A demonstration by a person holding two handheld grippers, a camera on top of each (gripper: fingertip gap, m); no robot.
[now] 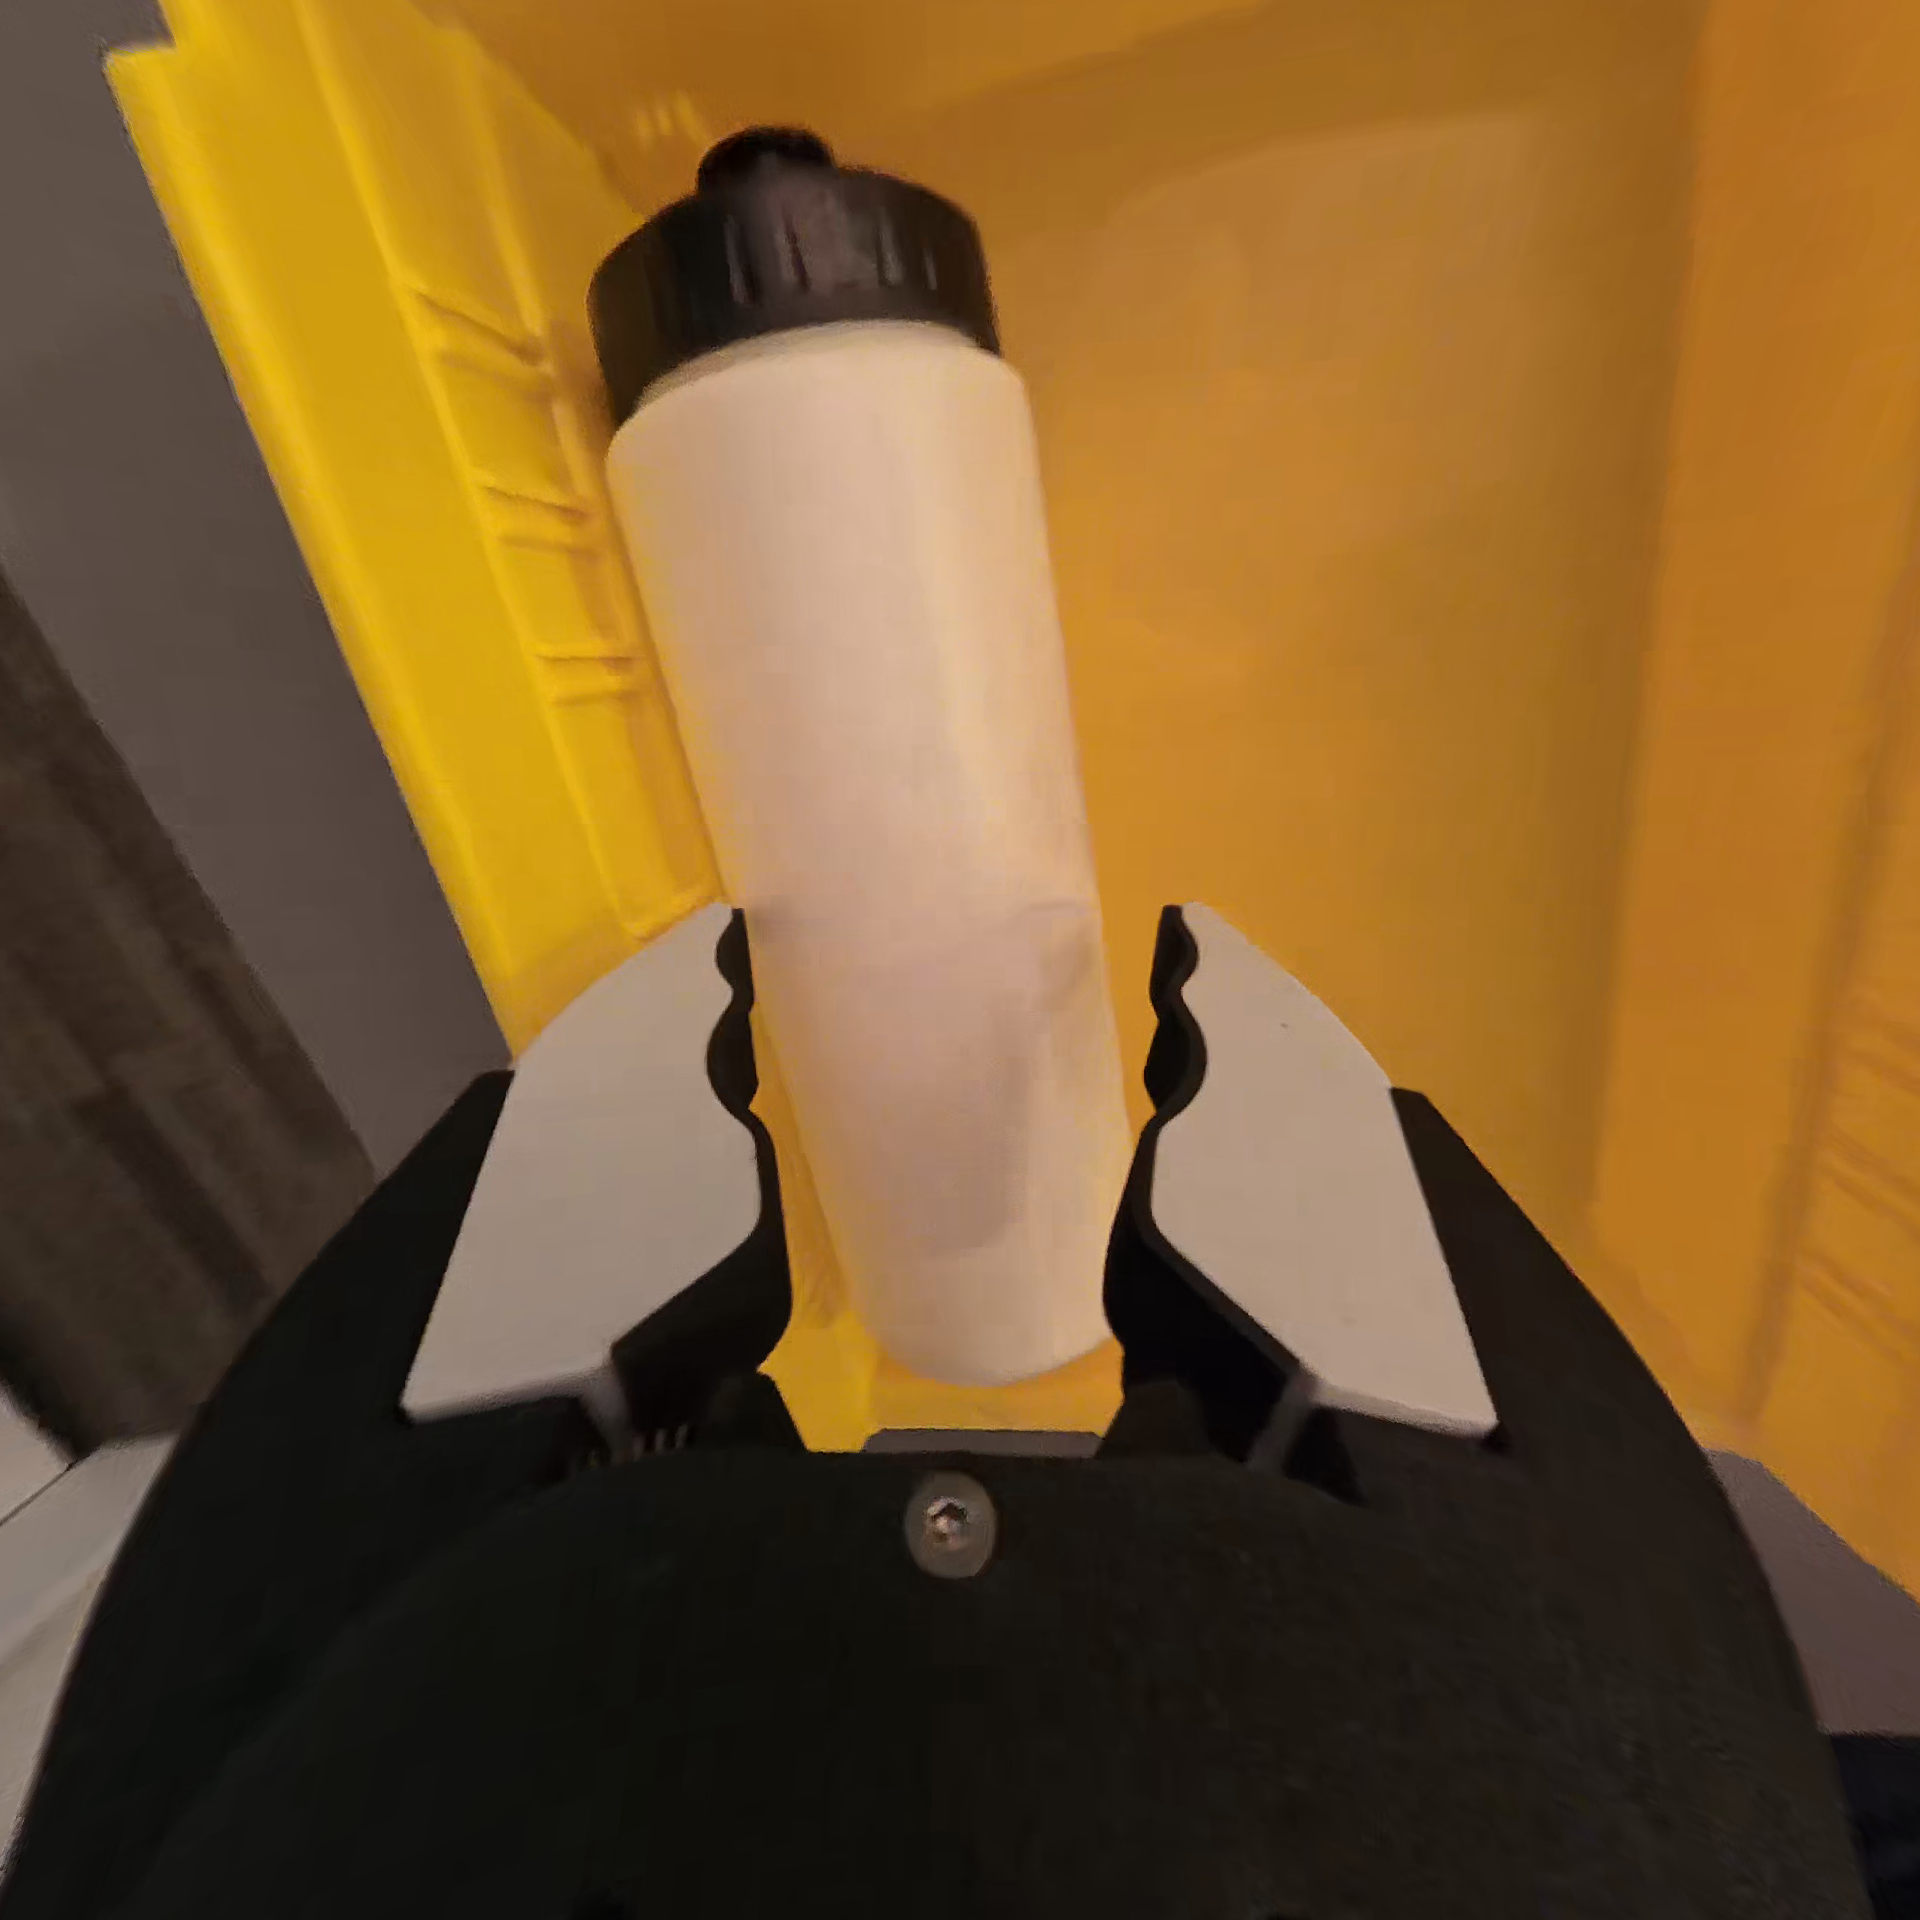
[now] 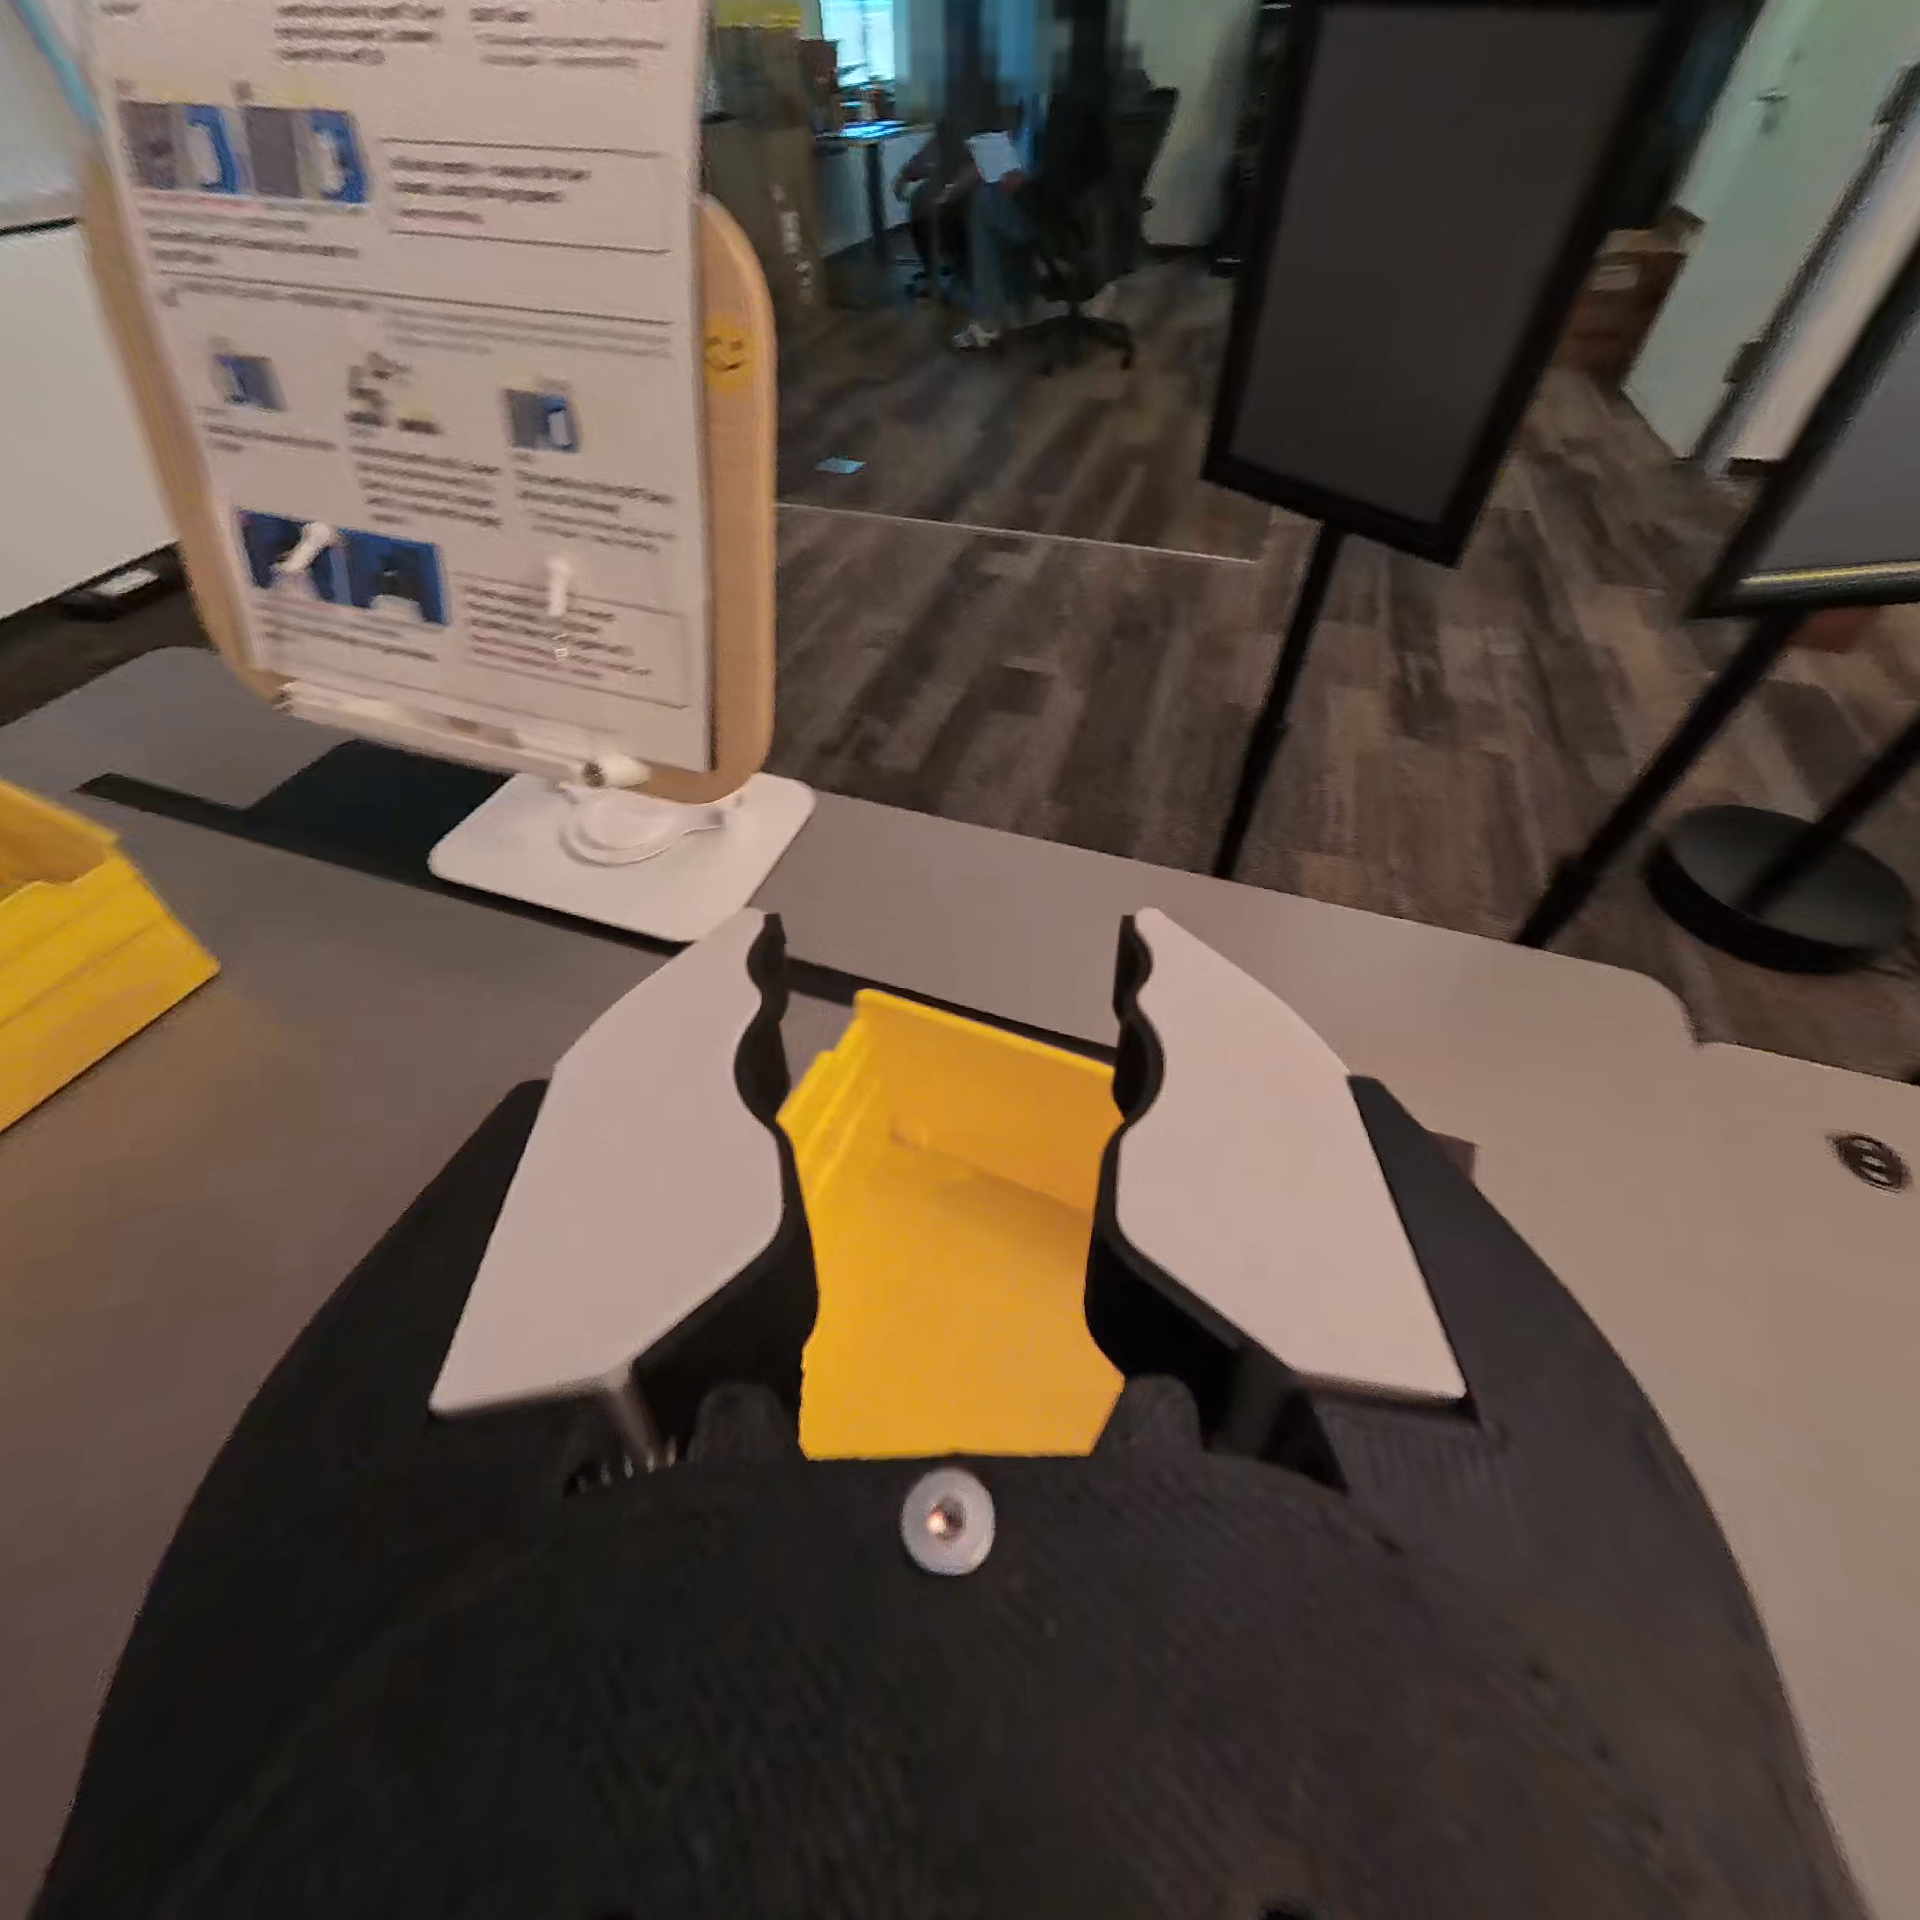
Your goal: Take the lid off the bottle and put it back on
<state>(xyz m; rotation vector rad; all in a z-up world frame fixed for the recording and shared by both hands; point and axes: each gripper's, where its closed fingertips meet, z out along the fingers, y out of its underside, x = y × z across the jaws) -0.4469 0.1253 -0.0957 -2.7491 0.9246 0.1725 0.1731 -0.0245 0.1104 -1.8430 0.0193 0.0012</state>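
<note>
Bottle [image 1: 883, 831] lies between the left gripper's [image 1: 956, 925] parted jaws.

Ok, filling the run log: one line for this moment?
left hand-held gripper: open around bottle | lid: on | right hand-held gripper: open, empty, over yellow bin
</note>
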